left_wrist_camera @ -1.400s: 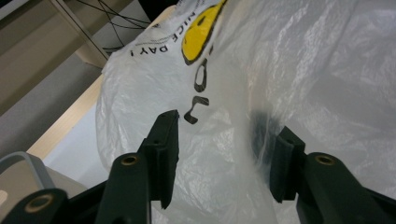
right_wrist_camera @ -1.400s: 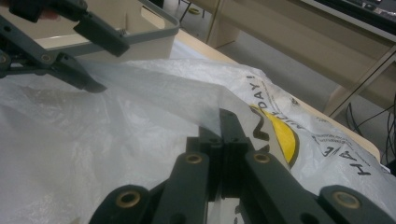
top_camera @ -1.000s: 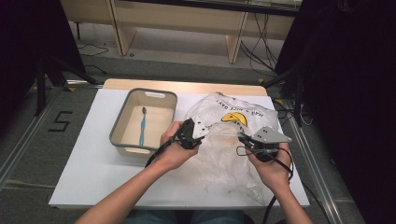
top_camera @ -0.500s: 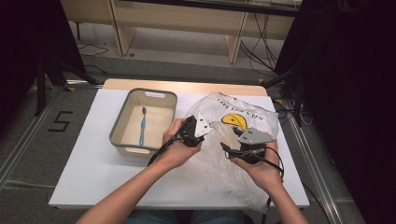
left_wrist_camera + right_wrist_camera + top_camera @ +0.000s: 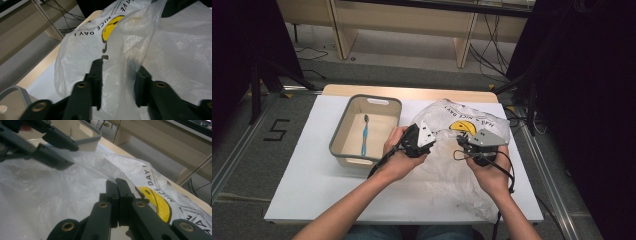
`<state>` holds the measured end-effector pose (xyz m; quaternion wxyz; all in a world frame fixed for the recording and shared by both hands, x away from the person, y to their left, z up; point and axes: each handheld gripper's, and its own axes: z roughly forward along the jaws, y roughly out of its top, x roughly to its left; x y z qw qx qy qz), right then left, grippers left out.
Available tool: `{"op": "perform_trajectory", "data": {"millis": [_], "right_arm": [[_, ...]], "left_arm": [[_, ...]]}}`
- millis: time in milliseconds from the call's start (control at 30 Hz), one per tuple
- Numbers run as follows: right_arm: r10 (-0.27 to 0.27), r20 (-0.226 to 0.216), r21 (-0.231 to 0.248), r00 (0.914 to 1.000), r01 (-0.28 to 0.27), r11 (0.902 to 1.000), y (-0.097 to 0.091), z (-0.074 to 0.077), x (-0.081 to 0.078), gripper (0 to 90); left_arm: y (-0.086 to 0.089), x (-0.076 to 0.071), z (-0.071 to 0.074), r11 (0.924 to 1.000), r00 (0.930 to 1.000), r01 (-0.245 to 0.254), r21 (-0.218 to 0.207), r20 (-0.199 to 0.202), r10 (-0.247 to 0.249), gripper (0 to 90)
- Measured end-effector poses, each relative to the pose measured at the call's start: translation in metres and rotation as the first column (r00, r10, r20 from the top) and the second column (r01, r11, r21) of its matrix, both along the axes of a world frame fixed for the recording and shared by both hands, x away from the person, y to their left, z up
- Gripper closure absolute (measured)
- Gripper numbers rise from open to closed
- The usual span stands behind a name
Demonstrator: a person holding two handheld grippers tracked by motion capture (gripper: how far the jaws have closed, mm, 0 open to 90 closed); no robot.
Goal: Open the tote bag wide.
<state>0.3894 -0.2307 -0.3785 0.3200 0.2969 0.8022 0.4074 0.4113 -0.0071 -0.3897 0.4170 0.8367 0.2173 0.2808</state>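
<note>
A thin white plastic bag (image 5: pixel 472 125) with a yellow smiley face lies crumpled on the white table (image 5: pixel 302 195). My left gripper (image 5: pixel 433 142) is at the bag's left side. In the left gripper view its jaws (image 5: pixel 120 72) stand apart, having just been opening, with a raised fold of the bag (image 5: pixel 175 50) loose between them. My right gripper (image 5: pixel 461 143) faces it from the right. In the right gripper view its jaws (image 5: pixel 117 182) are closed together on the film of the bag (image 5: pixel 50 195), with the left gripper (image 5: pixel 57 147) close ahead.
A grey-rimmed beige bin (image 5: pixel 343 135) stands left of the bag with a blue toothbrush (image 5: pixel 364 135) lying in it. Its rim shows in the right gripper view (image 5: pixel 90 137). A wooden strip (image 5: pixel 412 92) runs along the table's far edge.
My right hand has shifted left across the bag, closer to the left gripper. The left hand has kept its place.
</note>
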Motion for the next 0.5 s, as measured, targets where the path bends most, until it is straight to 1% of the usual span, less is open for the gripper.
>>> {"op": "perform_trajectory", "data": {"millis": [67,133,200,267,400,500], "right_arm": [[-0.005,-0.001,0.002,1.0,0.005,1.0,0.001,0.001,0.001,90.0],[-0.009,0.001,0.005,1.0,0.009,0.9999,0.002,0.002,0.002,90.0],[-0.012,-0.002,0.008,0.9999,0.012,0.9999,0.003,0.003,0.003,90.0],[-0.017,-0.005,0.013,0.9998,0.017,0.9998,0.003,0.003,0.004,90.0],[-0.022,-0.005,0.022,0.9997,0.022,0.9995,0.004,0.003,0.005,90.0],[-0.024,-0.004,0.029,0.9997,0.024,0.9993,0.004,0.004,0.006,90.0]], "left_arm": [[0.002,-0.002,0.0,1.0,0.9999,-0.006,-0.006,-0.009,0.006,54.7],[0.005,-0.006,0.001,1.0,0.9999,-0.006,-0.008,-0.014,0.006,48.1],[0.008,-0.01,0.001,0.9996,0.9995,-0.017,-0.021,-0.027,0.016,40.8],[0.013,-0.014,0.0,0.9993,0.9988,-0.022,-0.03,-0.044,0.021,36.6],[0.024,-0.022,-0.002,0.9979,0.9966,-0.021,-0.062,-0.081,0.016,30.6],[0.032,-0.028,-0.003,0.997,0.9958,-0.028,-0.072,-0.089,0.022,28.0]]}}
